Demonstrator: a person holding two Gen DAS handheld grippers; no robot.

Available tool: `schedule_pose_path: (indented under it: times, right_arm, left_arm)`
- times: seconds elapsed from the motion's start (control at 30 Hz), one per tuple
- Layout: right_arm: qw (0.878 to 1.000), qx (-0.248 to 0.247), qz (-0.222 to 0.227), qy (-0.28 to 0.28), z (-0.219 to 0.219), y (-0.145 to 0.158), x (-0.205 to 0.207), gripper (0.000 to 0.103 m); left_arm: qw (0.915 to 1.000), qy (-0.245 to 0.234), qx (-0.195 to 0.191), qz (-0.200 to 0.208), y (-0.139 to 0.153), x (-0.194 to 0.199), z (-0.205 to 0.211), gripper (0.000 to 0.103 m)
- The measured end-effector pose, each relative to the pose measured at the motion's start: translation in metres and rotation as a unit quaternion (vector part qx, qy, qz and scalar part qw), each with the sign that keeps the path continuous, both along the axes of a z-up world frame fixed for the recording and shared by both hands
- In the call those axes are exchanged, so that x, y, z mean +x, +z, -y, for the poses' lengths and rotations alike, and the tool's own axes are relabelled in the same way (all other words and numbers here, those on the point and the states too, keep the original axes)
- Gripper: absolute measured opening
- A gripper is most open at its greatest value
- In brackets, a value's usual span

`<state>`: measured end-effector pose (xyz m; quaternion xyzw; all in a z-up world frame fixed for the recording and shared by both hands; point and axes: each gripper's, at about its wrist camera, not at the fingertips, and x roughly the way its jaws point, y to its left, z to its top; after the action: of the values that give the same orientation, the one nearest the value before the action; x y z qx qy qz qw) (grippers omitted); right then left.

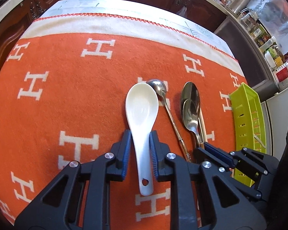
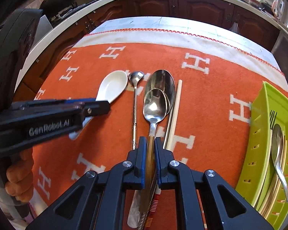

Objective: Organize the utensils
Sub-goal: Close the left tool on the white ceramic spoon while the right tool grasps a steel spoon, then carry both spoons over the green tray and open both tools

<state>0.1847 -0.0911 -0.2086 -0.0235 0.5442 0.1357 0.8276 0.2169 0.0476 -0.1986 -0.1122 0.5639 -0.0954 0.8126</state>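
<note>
Gripping the white spoon (image 1: 142, 115), left claw (image 1: 140, 140); right claw (image 2: 150, 145) seemingly clamps a steel spoon (image 2: 155, 105).

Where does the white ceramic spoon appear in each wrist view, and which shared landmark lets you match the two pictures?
Left wrist view: the white ceramic spoon lies centre frame, its handle between the left gripper fingers.
Right wrist view: the spoon lies left of centre, its handle partly hidden behind that gripper.
Shared landmark: the green tray at the right edge in both.
</note>
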Motion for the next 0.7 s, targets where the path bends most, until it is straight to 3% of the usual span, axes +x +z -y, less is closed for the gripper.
schedule_pose_path:
  times: [0.23, 0.27, 0.3, 0.7]
  right_arm:
    - [0.999, 0.037, -0.001, -0.028, 0.012, 0.001, 0.0, 0.006]
    - [0.999, 0.041, 0.0, -0.033, 0.014, 0.002, -0.001, 0.006]
    - [0.998, 0.044, 0.003, -0.038, 0.016, 0.004, -0.002, 0.006]
    - [0.995, 0.081, 0.021, -0.06, 0.034, 0.027, -0.026, 0.006]
  left_arm:
    - [0.9994, 0.016, -0.029, -0.011, -0.001, -0.001, -0.002, 0.013]
    - [0.999, 0.024, -0.036, -0.013, -0.002, -0.002, -0.004, 0.011]
    - [0.9989, 0.029, -0.036, -0.01, -0.001, -0.004, -0.006, 0.002]
    - [0.999, 0.029, -0.033, 0.005, 0.013, -0.032, -0.015, 0.001]
